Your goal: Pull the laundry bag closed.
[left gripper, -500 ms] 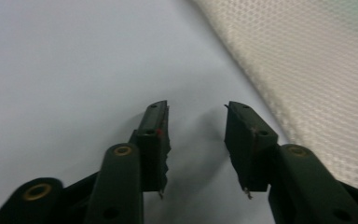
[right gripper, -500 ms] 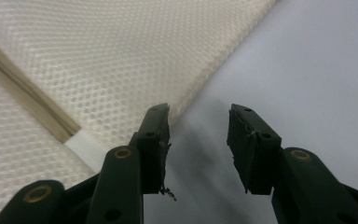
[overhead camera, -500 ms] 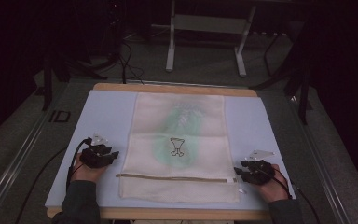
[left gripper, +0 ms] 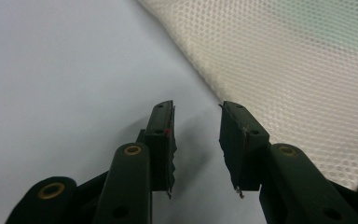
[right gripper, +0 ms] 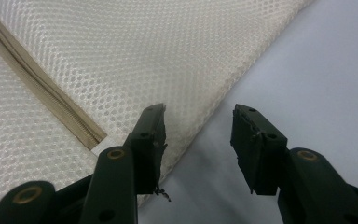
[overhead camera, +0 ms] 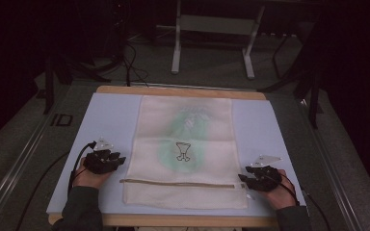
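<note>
Since half a second earlier little had moved: both grippers kept their places at the two sides of the bag, and the bag lay as before.

The left gripper (overhead camera: 107, 161) rested on the mat (overhead camera: 111, 115), held by the left hand (overhead camera: 87, 176), its jaws pointing toward the bag's left edge. In the left gripper view its jaws (left gripper: 196, 140) stood spread, with bare mat (left gripper: 65, 70) between them and nothing gripped. The mesh bag (left gripper: 298, 65) lay just beyond and beside the right-hand jaw, whose tip reached about to the bag's edge; whether it touched could not be told.

The right gripper (overhead camera: 257, 180) sat at the bag's right edge near the end of the zip (overhead camera: 178, 183), held by the right hand (overhead camera: 279, 192). In the right gripper view its jaws (right gripper: 198, 140) were also spread and empty. One jaw hung over the bag (right gripper: 121, 56), just past the zip's end (right gripper: 42, 105); the other hung over the mat (right gripper: 317, 60). The bag's edge ran between the two jaws.

The bag (overhead camera: 185, 149) lay flat in the middle of the mat, between the grippers, with a faint green shape and a small dark-outlined figure (overhead camera: 183, 150) showing through the mesh, ahead of both sets of jaws. The mat covered a wooden table (overhead camera: 178, 90).
</note>
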{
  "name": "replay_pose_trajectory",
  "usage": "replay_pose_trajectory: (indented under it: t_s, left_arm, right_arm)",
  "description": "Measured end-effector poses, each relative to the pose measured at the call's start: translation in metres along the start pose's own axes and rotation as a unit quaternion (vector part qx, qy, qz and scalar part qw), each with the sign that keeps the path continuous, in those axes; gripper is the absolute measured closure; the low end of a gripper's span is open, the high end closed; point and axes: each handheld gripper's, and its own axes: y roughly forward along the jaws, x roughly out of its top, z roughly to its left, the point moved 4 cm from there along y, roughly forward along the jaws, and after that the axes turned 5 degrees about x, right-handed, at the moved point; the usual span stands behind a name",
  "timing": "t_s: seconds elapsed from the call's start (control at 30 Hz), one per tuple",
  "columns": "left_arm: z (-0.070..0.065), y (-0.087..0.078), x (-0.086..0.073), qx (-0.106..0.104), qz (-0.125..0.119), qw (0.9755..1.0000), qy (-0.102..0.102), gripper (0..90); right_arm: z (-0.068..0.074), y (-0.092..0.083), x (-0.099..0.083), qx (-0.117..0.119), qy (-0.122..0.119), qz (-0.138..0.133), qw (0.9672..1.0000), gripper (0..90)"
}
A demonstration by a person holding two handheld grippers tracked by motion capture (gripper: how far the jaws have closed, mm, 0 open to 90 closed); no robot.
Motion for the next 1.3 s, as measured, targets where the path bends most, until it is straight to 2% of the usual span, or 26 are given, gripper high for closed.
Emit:
replay_pose_trajectory:
  t_s: [0.17,0.43,0.53,0.63,0.9,1.3]
  left_arm:
    - [0.0,-0.001,0.0,-0.007,0.001,0.9999,0.01,67.4]
    - [0.002,-0.003,0.001,-0.01,-0.003,0.9999,0.007,66.9]
    - [0.001,-0.005,0.002,-0.021,-0.009,0.9997,0.004,66.7]
    - [0.0,-0.006,0.004,-0.022,-0.01,0.9997,0.004,66.5]
    - [-0.002,-0.006,0.004,-0.027,-0.01,0.9995,0.009,66.4]
    - [-0.005,-0.005,0.005,-0.033,-0.01,0.9993,0.014,66.7]
  right_arm:
    - [0.003,0.0,0.002,0.004,-0.006,-0.001,1.0,54.7]
    - [0.01,0.0,0.008,0.009,-0.014,-0.007,0.9998,54.3]
    - [0.013,0.001,0.009,0.013,-0.02,-0.005,0.9997,55.7]
    - [0.016,0.001,0.012,0.026,-0.016,-0.019,0.9993,56.7]
    - [0.024,0.002,0.018,0.037,-0.024,-0.028,0.9986,56.9]
    - [0.04,0.008,0.027,0.053,-0.039,-0.024,0.9976,57.8]
